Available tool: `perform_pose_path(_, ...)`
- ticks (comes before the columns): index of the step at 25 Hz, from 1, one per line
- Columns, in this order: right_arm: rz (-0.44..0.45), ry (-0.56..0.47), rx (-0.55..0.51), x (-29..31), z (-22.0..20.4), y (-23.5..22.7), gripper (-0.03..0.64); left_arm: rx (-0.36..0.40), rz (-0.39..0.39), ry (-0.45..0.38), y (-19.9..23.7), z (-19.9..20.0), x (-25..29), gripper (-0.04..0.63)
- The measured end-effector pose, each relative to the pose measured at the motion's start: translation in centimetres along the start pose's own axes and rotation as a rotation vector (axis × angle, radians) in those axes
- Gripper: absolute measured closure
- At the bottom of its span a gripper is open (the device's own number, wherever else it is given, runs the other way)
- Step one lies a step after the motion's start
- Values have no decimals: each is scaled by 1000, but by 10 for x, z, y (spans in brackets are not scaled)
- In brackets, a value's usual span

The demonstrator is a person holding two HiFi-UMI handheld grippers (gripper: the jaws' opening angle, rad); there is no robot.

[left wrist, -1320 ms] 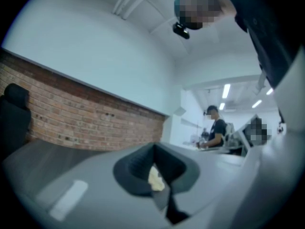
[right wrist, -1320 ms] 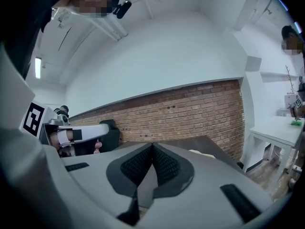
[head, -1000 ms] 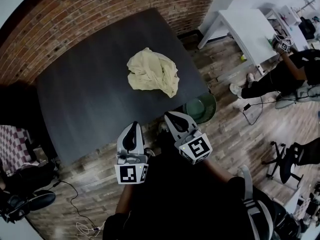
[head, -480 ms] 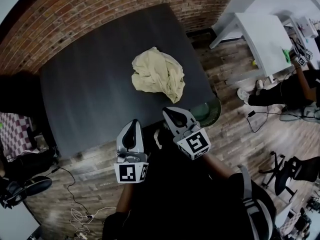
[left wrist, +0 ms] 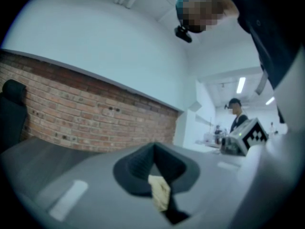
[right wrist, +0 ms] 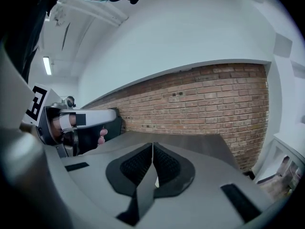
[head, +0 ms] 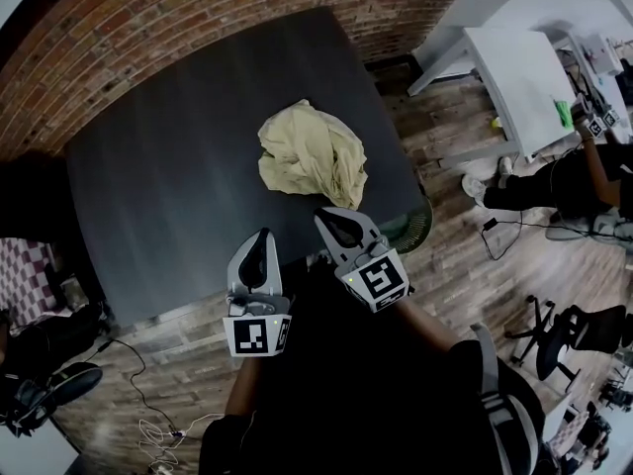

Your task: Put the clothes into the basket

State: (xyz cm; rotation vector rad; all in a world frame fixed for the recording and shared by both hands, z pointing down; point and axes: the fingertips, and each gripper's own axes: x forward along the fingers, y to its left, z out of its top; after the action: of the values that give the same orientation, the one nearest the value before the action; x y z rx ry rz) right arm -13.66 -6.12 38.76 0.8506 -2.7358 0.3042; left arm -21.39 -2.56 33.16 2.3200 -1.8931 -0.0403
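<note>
Fingers [left wrist: 136, 168] of the left gripper [head: 262, 237] are clenched tip to tip, and I find nothing pinched between them. The left gripper view shows only a pale scrap of fabric through the gap beneath the pads, lying beyond them. On the right gripper [head: 324, 216] the fingers [right wrist: 167, 166] are likewise pressed together along their whole seam and hold nothing. From the head view I note both grippers side by side over the near edge of the dark surface [head: 168, 186], the right one reaching a little further in than the left. The cloth [head: 309, 156], pale yellow and crumpled into a loose heap, lies on the surface toward its right side, ahead of the right gripper and apart from both. The basket [head: 413, 228], green and round, stands on the wooden floor [head: 465, 265] just beside the surface's near right corner, which covers part of it; I cannot tell what it contains. A brick wall [head: 198, 18] runs behind the surface. To the right I record a white desk [head: 514, 67] and a person [head: 584, 181] in dark clothing seated near it. A thin cable [head: 148, 364] trails across the floor at the near left. In the right gripper view the left gripper sits at the left edge, with a hand [right wrist: 101, 136] behind it.
</note>
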Motion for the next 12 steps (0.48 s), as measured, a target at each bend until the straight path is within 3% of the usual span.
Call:
perform_pose_path(10, -8, 113, -22, 59, -16, -19, 606, -41, -23, 39, 35, -13, 32, 591)
perform_pose_path(12, -5, 140, -20, 71, -22, -22, 572, -48, -27, 44, 42, -16, 38, 591)
